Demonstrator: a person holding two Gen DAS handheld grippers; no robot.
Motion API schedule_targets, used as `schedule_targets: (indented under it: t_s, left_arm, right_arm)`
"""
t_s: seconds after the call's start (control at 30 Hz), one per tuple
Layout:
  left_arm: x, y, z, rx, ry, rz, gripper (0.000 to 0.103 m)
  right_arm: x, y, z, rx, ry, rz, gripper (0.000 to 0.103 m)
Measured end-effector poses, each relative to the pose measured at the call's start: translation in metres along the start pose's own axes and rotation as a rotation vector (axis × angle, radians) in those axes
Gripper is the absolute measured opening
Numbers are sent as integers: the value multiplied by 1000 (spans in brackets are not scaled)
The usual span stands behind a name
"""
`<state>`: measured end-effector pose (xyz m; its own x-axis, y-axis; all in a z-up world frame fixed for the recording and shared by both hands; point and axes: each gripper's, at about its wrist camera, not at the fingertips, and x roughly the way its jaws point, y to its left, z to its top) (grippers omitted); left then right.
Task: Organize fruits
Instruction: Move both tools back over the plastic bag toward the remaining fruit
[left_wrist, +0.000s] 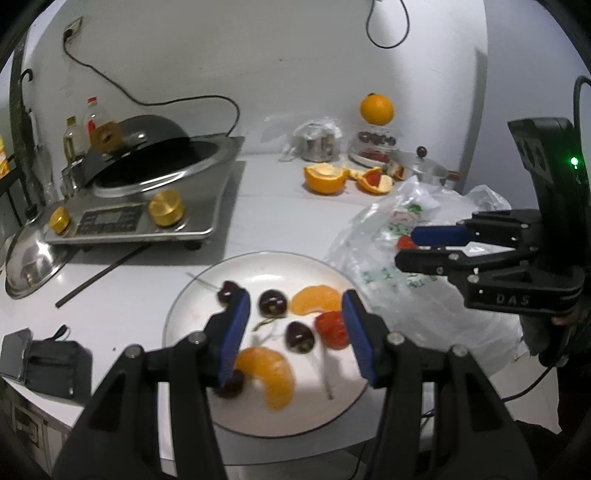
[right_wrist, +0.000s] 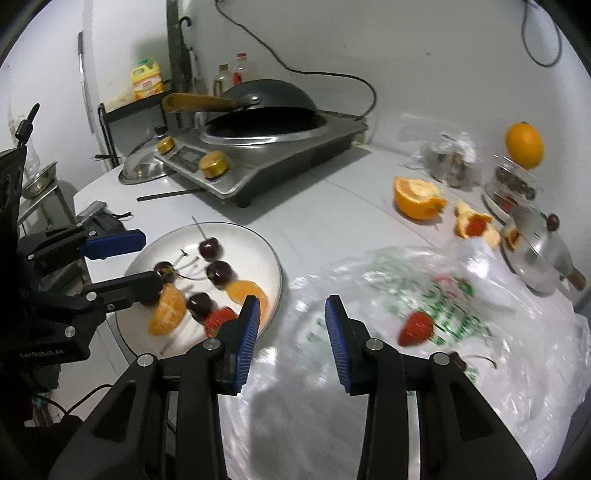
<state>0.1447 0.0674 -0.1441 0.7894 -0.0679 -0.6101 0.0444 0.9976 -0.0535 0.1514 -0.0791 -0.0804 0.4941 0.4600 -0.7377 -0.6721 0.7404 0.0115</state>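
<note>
A white plate (left_wrist: 192, 302) (right_wrist: 258, 243) holds several dark cherries (left_wrist: 272, 302) (right_wrist: 220, 274), two orange segments (left_wrist: 275, 373) (right_wrist: 168, 310) and a strawberry (left_wrist: 332, 328) (right_wrist: 218, 318). My left gripper (left_wrist: 295, 332) is open and empty, hovering over the plate; it also shows in the right wrist view (right_wrist: 147, 258). My right gripper (right_wrist: 291, 339) is open and empty above a clear plastic bag (right_wrist: 461, 332) (left_wrist: 388, 229). A loose strawberry (right_wrist: 416, 328) (left_wrist: 405, 242) and a cherry (right_wrist: 458, 360) lie on the bag. The right gripper (left_wrist: 402, 245) shows in the left wrist view.
An induction cooker (left_wrist: 147, 206) (right_wrist: 258, 162) with a black wok stands at the back left, a steel lid (left_wrist: 33, 266) beside it. Peeled orange halves (left_wrist: 325, 177) (right_wrist: 417, 199), a whole orange (left_wrist: 376, 109) on a jar, and a steel pot (right_wrist: 539, 258) sit at the back right.
</note>
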Motion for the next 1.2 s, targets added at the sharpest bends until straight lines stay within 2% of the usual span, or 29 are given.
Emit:
schedule_targets:
  t_s: [0.23, 0.27, 0.3, 0.37, 0.8, 1.2]
  left_arm:
    - [9, -29, 8, 26, 6, -28, 54]
    - [10, -32, 9, 31, 6, -32, 55]
    - [11, -35, 10, 35, 6, -35, 62]
    - [13, -42, 12, 41, 6, -41, 65]
    - [39, -76, 15, 89, 63, -56, 66]
    - [71, -97, 22, 132, 100, -62, 66]
  right_arm:
    - [-15, -27, -19, 41, -4, -29, 39]
    - [-16, -30, -20, 45, -3, -33, 39]
    - [-17, -34, -23, 52, -2, -39, 39]
    - [-18, -43, -30, 67, 2, -49, 39]
    - [-12, -82, -62, 111, 53, -109, 39]
    - [7, -123, -68, 192, 93, -140, 39]
